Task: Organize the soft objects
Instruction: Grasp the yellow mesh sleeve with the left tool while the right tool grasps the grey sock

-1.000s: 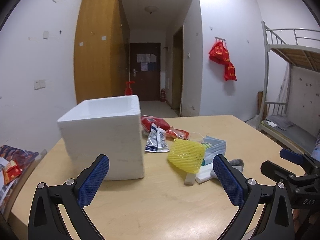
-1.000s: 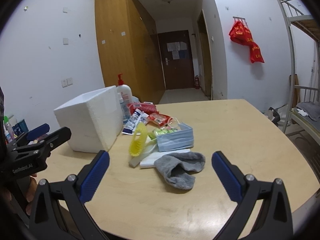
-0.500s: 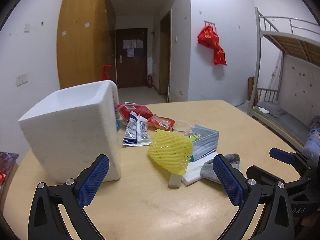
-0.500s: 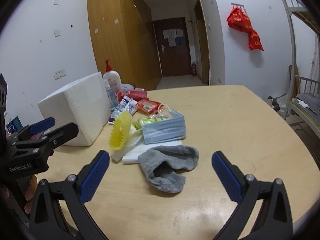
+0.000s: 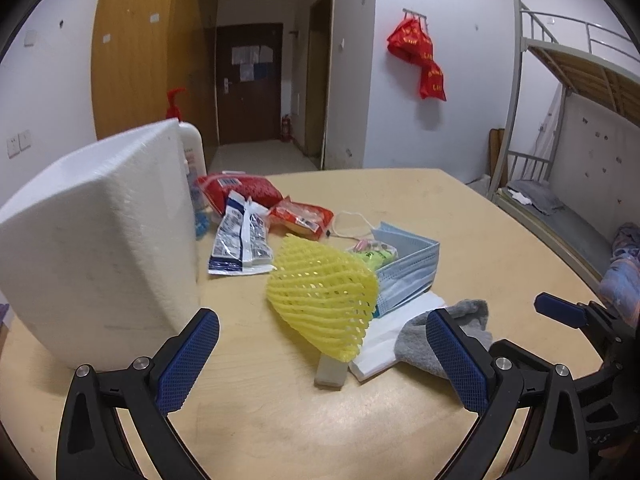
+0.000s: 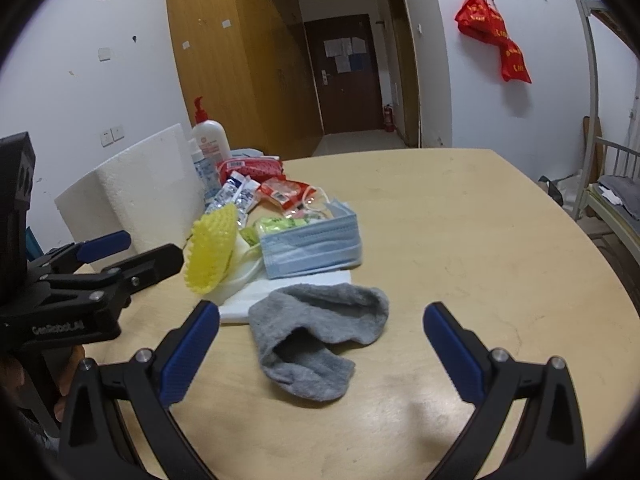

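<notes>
We hold both grippers low over the wooden table (image 6: pixel 460 216), and we take the white foam box (image 5: pixel 100 248) as our landmark. Our left gripper (image 5: pixel 322 356) has its fingers spread wide and holds nothing; it sits just in front of the box's near corner, facing the pile of soft things. Our right gripper (image 6: pixel 320 344) is likewise wide open and empty, further to the right of the box.

Right of the box, close by but not touching it, the yellow foam fruit net (image 5: pixel 320 296) leans up on a white foam sheet (image 6: pixel 288 292). Just beyond the net, further from the box, lies the stack of blue face masks (image 6: pixel 312 248), resting on the same sheet. The grey sock (image 6: pixel 320 340) lies crumpled on the table at the sheet's near edge, the farthest of the soft things from the box, and it sits between the right gripper's fingers in that view, with no finger touching it.

Behind the net, alongside the box's right face, we see white-and-blue sachets (image 5: pixel 240 240) and red snack packets (image 5: pixel 240 190). A pump bottle (image 6: pixel 208 144) stands upright at the box's far corner.
</notes>
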The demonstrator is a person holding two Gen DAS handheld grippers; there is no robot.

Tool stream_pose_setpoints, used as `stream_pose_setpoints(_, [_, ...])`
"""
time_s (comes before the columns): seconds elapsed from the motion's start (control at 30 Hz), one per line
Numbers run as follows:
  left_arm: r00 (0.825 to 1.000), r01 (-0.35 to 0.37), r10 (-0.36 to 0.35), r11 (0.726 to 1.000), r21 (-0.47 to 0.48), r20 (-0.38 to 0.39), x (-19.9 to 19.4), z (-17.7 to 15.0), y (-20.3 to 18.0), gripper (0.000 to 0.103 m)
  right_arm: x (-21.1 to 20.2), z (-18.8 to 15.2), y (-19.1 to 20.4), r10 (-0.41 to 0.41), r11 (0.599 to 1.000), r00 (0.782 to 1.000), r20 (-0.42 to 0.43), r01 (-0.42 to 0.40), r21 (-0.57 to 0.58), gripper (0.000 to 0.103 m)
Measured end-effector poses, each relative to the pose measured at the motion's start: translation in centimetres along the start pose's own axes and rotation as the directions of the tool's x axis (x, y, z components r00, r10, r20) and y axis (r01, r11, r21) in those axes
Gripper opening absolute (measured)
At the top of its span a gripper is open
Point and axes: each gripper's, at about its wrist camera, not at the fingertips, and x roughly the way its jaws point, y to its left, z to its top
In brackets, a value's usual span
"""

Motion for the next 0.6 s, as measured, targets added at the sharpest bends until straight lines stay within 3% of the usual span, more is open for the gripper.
stream_pose_setpoints(0.27, [0.993, 0.001, -0.003, 1.000, -0.015, -0.114, 3.4, 0.0, 0.0, 0.082, 1.4, 0.1, -0.8, -0.010, 1.000, 0.999, -0.039, 0.010, 0.006, 0.103])
stream_pose_setpoints(0.4, [0.990, -0.006, 0.000, 0.999, -0.038, -0.143, 4.4, -0.2, 0.4, 0.077, 2.0, 0.1, -0.7, 0.001, 1.000, 0.999, -0.053, -0.002, -0.010, 0.103])
stream_pose_setpoints(0.6, [0.987, -0.010, 0.002, 0.999, -0.051, -0.159, 5.0, -0.2, 0.5, 0.053, 2.7, 0.2, -1.3, 0.018, 1.000, 0.997, -0.071, -0.019, -0.007, 0.103])
